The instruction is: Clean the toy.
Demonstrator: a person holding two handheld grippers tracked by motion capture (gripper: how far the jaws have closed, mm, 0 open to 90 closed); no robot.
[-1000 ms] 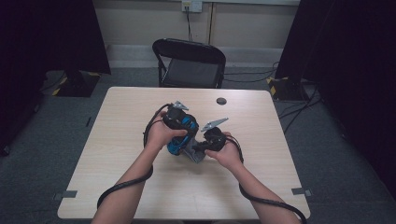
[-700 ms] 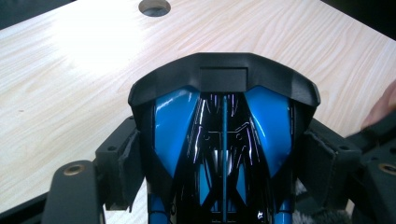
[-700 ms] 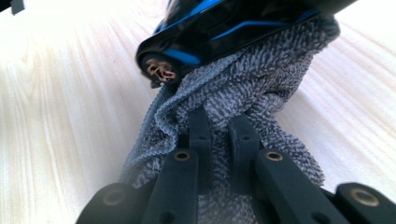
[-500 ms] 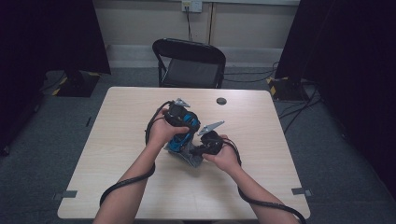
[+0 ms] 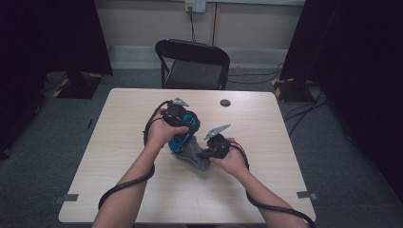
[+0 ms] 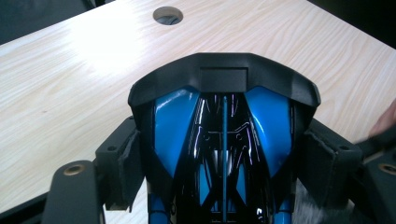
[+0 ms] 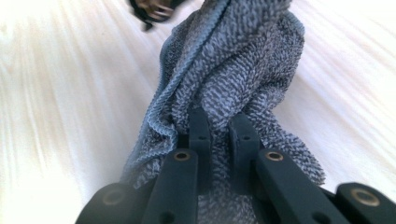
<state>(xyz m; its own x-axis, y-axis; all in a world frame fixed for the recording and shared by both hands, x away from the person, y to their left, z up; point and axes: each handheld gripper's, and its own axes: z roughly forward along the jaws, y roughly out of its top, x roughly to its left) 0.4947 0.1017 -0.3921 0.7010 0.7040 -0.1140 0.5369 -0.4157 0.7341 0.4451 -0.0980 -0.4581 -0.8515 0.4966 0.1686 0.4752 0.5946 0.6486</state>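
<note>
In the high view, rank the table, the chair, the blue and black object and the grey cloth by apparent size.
1. table
2. chair, though it stands farther from the camera
3. blue and black object and grey cloth: both partly hidden by hands, too close to rank

A black folding chair stands behind the pale wooden table, apparently on grey carpet.

No readable text, label, brand, number or sign was seen in any view, none on the blue-and-black object, none on the grey cloth, none on the desk
</note>
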